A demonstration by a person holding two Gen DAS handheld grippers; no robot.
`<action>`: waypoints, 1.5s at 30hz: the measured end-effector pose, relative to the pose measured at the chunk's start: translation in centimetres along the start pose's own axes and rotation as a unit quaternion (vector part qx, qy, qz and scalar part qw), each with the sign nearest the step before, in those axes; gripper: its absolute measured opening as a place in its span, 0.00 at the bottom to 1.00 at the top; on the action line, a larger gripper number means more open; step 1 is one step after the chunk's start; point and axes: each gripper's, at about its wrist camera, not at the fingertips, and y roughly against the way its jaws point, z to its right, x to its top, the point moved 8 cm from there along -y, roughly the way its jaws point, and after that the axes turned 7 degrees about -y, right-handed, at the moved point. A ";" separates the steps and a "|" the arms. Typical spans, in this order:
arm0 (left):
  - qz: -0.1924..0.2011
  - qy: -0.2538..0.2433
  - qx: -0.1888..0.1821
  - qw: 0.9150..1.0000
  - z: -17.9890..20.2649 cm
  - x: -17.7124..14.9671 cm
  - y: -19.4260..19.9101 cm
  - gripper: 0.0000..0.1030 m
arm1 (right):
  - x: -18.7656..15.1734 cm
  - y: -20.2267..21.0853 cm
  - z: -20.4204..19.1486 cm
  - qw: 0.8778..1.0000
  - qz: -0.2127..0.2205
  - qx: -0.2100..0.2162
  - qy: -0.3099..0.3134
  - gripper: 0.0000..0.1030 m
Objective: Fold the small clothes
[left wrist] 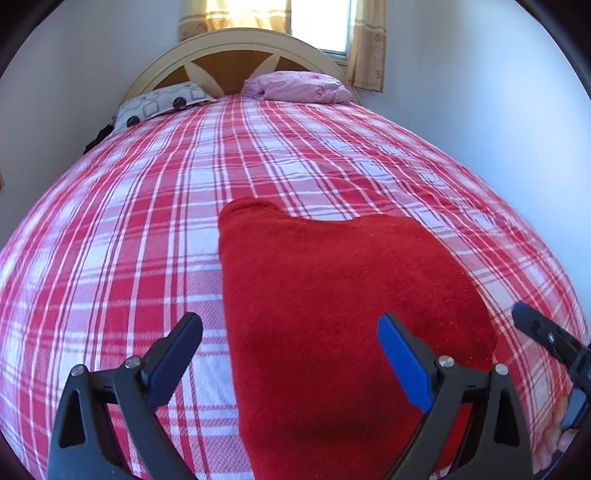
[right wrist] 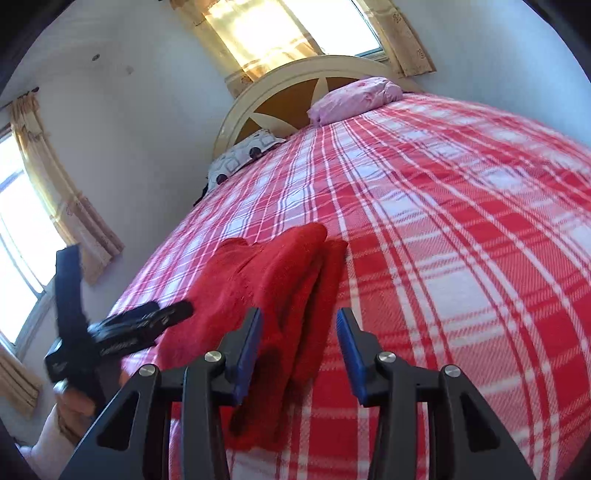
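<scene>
Red fleece garment (left wrist: 332, 314) lies partly folded on the bed (left wrist: 147, 221), near its foot end, with layered folds running away from the right wrist camera. Nearest that camera, the right gripper (right wrist: 299, 321) hangs over the garment's near edge with its blue-padded fingers (right wrist: 349, 343) apart; the left one may brush the cloth, though the view does not settle it, and nothing is pinched between them. In the left wrist view, the left gripper (left wrist: 290, 325) stands wide apart above the garment, one finger over the plaid sheet, the other over the red cloth, gripping nothing. Farther up the bed, the red-and-white checked bedspread (right wrist: 461, 221) stretches bare to a patterned pillow (left wrist: 159, 103) and a pink pillow (left wrist: 299, 86) against the arched headboard (left wrist: 229, 48). Behind it, a bright window (left wrist: 317, 22) with yellow curtains (left wrist: 369, 48).
</scene>
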 end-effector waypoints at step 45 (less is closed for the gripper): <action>0.026 -0.026 -0.009 0.999 1.5 -1.0 0.4 0.96 | 4.2 -5.5 4.5 0.986 -0.013 0.042 -0.162 0.39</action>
